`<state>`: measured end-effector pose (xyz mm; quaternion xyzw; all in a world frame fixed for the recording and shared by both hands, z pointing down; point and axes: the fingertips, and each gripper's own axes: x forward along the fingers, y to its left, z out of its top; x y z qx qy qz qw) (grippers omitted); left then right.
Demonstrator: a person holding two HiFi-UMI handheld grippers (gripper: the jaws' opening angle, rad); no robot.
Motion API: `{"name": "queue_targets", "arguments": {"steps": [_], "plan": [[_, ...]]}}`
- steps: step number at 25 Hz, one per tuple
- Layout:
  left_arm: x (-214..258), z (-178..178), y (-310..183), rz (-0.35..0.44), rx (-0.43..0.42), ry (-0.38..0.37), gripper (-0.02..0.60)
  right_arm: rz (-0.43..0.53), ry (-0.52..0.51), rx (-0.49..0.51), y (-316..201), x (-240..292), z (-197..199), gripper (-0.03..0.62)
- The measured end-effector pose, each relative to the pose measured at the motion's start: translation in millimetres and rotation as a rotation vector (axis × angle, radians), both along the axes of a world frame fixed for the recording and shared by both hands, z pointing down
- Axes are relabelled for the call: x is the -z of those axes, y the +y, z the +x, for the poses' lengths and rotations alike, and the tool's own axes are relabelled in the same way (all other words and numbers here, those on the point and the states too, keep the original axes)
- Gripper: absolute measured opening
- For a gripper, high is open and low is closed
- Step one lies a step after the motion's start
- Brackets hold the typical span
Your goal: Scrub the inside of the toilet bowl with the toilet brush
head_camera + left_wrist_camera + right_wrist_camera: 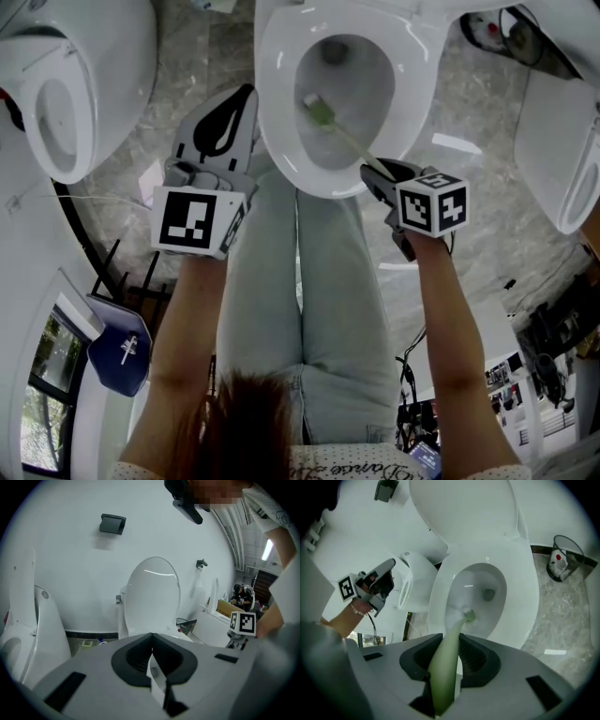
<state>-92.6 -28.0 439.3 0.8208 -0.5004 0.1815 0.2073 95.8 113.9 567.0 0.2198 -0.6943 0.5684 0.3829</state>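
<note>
A white toilet bowl (281, 141) (520, 597) stands open in front of me, lid (464, 513) raised. My right gripper (380, 176) (450, 641) is shut on the pale green handle of the toilet brush (352, 141) (447, 663). The brush head (319, 111) (469, 616) rests against the bowl's inner left wall, above the drain (335, 52) (488, 594). My left gripper (225, 122) (151, 656) hangs shut and holding nothing, left of the bowl over the floor. It also shows in the right gripper view (389, 576).
A second toilet (66, 94) stands at the left and another white fixture (562, 150) at the right. A wire bin (567, 557) with a bottle sits on the marble floor (567, 620) right of the bowl. My legs (309, 309) stand just before the bowl's front rim.
</note>
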Motion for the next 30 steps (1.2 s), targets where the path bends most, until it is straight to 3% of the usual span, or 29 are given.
{"name": "queue_targets", "arguments": {"steps": [3, 8, 20, 25, 30], "plan": [[-0.3, 1.0, -0.5, 0.0, 0.001, -0.002, 0.005, -0.012, -0.075, -0.075, -6.9, 8.5, -17.9, 0.115], [-0.5, 2.1, -1.8, -0.002, 0.003, 0.0, 0.005, 0.029, -0.121, -0.11, -20.7, 14.7, -42.4, 0.118], [1.1, 7.1, 0.3, -0.002, 0.002, 0.01, 0.005, 0.077, -0.239, -0.285, -58.2, 23.8, -55.9, 0.12], [-1.0, 5.5, -0.7, -0.007, -0.007, 0.007, 0.005, -0.001, -0.281, -0.345, -48.0, 20.5, -51.8, 0.12], [-0.1, 5.0, -2.7, -0.003, -0.007, 0.007, 0.005, -0.136, -0.312, -0.276, -12.2, 21.1, -45.1, 0.115]]}}
